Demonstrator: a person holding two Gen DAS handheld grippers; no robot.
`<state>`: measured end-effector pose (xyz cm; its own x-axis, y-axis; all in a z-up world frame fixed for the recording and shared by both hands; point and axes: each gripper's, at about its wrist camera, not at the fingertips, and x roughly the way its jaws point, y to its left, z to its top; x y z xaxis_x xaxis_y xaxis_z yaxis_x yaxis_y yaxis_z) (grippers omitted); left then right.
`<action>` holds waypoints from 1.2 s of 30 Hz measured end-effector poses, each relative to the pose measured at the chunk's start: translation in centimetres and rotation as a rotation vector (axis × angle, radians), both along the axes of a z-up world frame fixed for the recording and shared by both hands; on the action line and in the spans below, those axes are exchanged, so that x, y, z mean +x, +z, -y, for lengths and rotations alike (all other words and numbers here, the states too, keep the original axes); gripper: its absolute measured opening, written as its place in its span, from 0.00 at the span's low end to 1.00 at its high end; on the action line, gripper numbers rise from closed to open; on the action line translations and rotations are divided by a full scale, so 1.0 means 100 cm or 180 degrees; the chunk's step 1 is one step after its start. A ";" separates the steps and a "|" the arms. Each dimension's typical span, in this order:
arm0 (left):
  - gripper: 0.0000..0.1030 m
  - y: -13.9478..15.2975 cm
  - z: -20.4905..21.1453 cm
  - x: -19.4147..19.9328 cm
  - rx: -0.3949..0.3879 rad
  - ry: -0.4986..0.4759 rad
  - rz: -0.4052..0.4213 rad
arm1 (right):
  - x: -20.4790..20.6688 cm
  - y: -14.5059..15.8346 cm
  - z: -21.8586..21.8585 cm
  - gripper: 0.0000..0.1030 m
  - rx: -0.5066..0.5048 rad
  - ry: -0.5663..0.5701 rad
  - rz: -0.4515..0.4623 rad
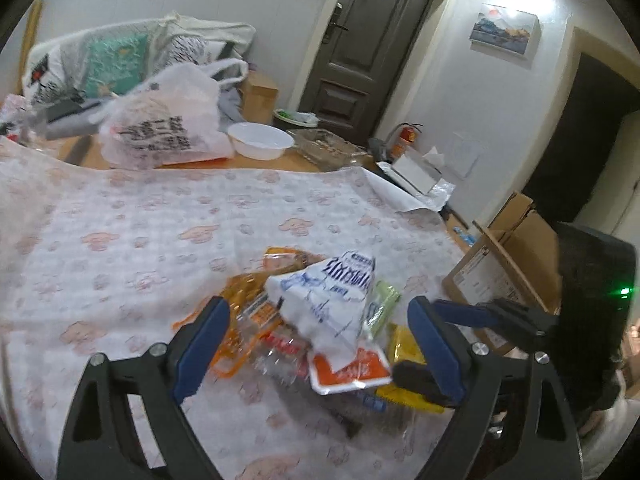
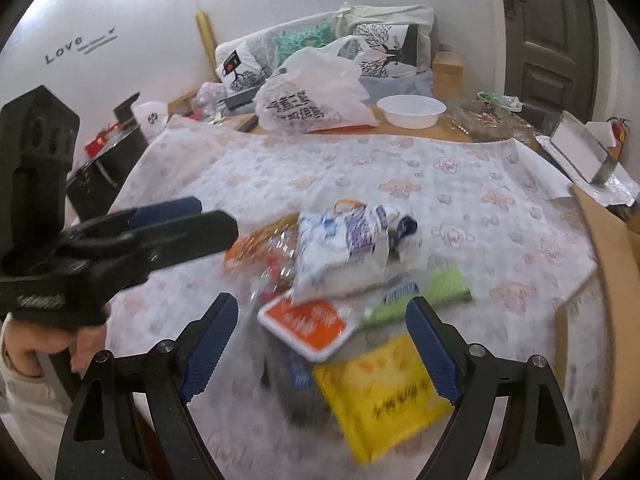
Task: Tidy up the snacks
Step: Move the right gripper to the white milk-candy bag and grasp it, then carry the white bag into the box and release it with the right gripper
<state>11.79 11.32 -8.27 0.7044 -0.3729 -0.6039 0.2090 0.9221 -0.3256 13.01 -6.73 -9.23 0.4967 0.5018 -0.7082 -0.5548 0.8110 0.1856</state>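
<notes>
A heap of snack packets lies on the pink-patterned tablecloth (image 1: 120,232). On top is a white and blue bag (image 1: 328,296) (image 2: 344,252). Under it lie an orange and white packet (image 1: 348,368) (image 2: 308,324), a yellow packet (image 2: 384,392), a green packet (image 2: 440,288) and clear and orange wrappers (image 1: 248,312). My left gripper (image 1: 318,308) is open, its jaws standing to either side of the heap just short of it. My right gripper (image 2: 322,304) is open too, above the orange and yellow packets. In the right wrist view the left gripper (image 2: 216,214) comes in from the left. Neither holds anything.
At the table's far side stand a white plastic bag with black print (image 1: 160,128), a white bowl (image 1: 260,140) and a clear tray (image 1: 324,146). An open cardboard box (image 1: 504,264) sits off the table's right edge. Cushions (image 1: 112,60) lie behind.
</notes>
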 end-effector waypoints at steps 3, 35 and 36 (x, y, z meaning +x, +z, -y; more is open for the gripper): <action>0.85 -0.010 0.002 0.026 -0.0128 -0.0113 -0.0141 | 0.022 -0.009 -0.008 0.90 0.0039 -0.0001 -0.0033; 0.41 -0.024 0.035 0.045 -0.0010 -0.0412 -0.0250 | 0.052 -0.029 -0.022 0.58 0.0093 -0.0018 -0.0001; 0.41 -0.020 0.036 0.042 -0.0003 -0.0407 -0.0224 | 0.050 -0.026 -0.022 0.57 0.0099 -0.0017 0.0022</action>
